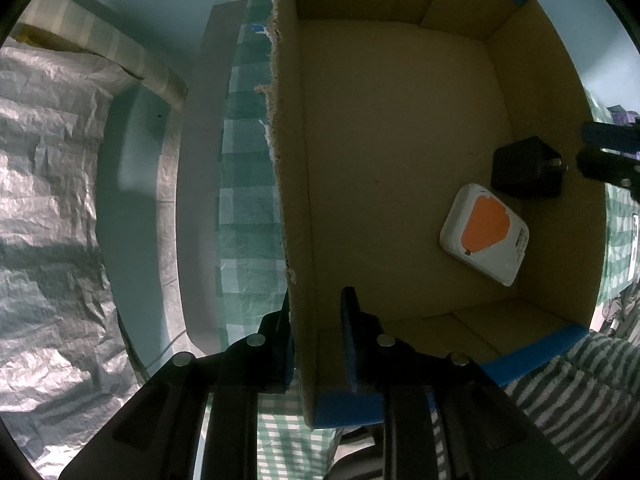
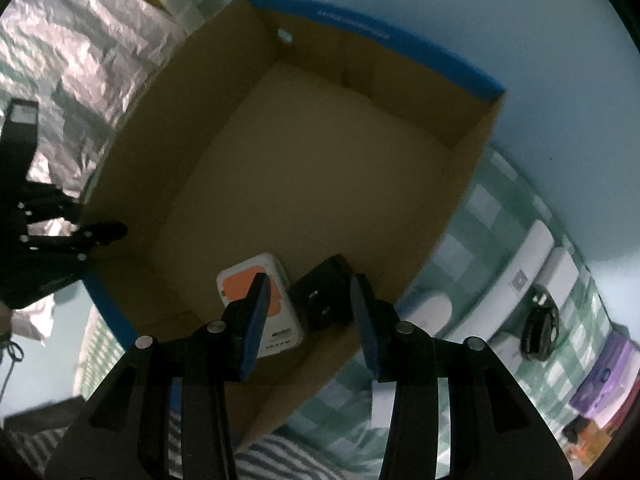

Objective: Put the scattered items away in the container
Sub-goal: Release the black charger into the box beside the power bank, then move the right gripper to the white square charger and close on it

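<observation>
An open cardboard box (image 1: pixel 400 120) with blue-taped rims stands on a green checked cloth; it also shows in the right wrist view (image 2: pixel 320 160). Inside lie a white device with an orange patch (image 1: pixel 486 234) (image 2: pixel 276 328) and a black plug adapter (image 1: pixel 526 168) (image 2: pixel 324 296). My left gripper (image 1: pixel 316 340) straddles the box's left wall, one finger outside, one inside, with a gap to the inner finger. My right gripper (image 2: pixel 310 320) is open and empty, above the box's near corner over the adapter. It shows at the left wrist view's right edge (image 1: pixel 612 160).
White boxes (image 2: pixel 536 264), a black mouse-like item (image 2: pixel 540 328) and a purple box (image 2: pixel 604 380) lie on the cloth right of the box. Crinkled silver sheeting (image 1: pixel 48 200) lies to the left. A striped cloth (image 1: pixel 580 392) lies at the near side.
</observation>
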The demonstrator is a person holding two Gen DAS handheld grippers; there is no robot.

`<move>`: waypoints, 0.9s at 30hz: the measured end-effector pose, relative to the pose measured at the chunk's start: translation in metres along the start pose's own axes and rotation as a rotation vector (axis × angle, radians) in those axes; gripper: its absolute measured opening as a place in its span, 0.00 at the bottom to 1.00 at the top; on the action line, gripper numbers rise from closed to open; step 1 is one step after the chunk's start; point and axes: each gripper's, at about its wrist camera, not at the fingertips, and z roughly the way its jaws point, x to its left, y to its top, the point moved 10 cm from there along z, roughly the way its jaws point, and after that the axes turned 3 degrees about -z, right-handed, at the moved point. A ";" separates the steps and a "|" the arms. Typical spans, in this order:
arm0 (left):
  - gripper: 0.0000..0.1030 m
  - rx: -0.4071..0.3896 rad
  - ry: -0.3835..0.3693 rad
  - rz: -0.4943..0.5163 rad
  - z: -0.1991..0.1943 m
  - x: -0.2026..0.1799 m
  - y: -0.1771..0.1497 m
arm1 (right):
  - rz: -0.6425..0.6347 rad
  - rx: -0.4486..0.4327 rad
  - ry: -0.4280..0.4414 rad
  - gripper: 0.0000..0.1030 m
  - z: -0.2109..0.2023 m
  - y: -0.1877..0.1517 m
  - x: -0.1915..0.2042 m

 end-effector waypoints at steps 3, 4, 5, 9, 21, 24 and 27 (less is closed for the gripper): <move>0.20 0.001 0.000 0.001 0.000 0.000 0.001 | 0.026 -0.029 0.023 0.40 -0.016 -0.001 0.000; 0.20 0.001 0.000 0.003 0.000 0.000 0.001 | 0.036 -0.041 0.025 0.40 -0.023 -0.002 -0.002; 0.20 0.002 0.001 0.003 0.000 0.000 0.001 | 0.042 -0.045 0.023 0.41 -0.025 0.000 -0.003; 0.20 0.003 0.004 0.010 0.000 -0.001 0.002 | 0.105 -0.071 0.008 0.48 -0.046 -0.008 -0.021; 0.20 0.001 0.001 0.020 0.000 -0.001 0.002 | 0.297 -0.001 -0.037 0.49 -0.046 -0.064 -0.094; 0.20 0.002 0.000 0.024 0.000 -0.002 0.002 | 0.340 0.021 -0.036 0.49 -0.039 -0.082 -0.103; 0.20 0.002 0.000 0.029 0.000 -0.002 0.002 | 0.385 0.042 -0.030 0.49 -0.030 -0.096 -0.107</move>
